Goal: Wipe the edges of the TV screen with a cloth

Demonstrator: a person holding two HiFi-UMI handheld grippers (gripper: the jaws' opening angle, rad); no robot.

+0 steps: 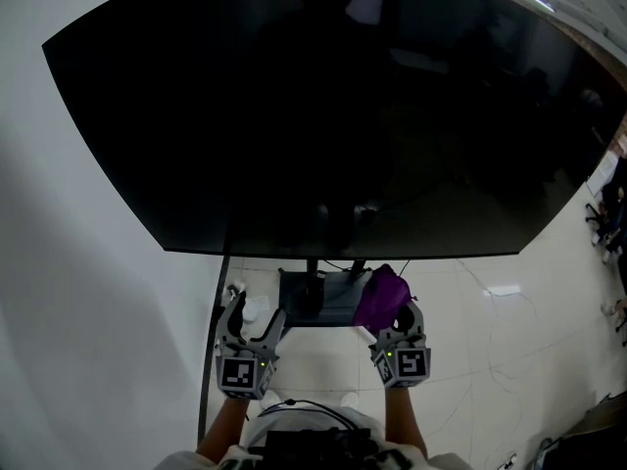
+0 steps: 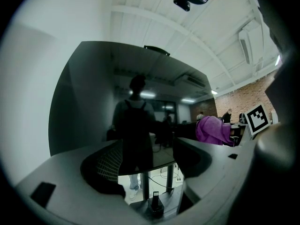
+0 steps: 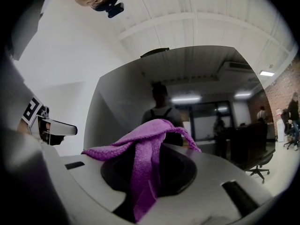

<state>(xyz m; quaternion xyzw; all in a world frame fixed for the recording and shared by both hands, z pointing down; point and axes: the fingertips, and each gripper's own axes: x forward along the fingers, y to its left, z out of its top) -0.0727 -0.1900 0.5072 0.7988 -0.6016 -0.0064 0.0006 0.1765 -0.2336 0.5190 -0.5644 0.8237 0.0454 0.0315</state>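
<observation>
Purple microfibre cloth [image 3: 143, 172] pinched in right gripper [image 1: 398, 325]; left gripper [image 1: 255, 314] spread and empty, both below wide black TV screen [image 1: 333, 116].

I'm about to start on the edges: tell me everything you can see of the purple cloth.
The purple cloth looks like soft, nubby microfibre, bunched rather than folded. It is pinched at its middle between the jaws of the right gripper. A loose fold arches up over the jaws, its corners droop to either side, and a strip hangs down between them. In the head view it sits just below the lower edge of the TV screen. Nothing else appears to touch it.
</observation>
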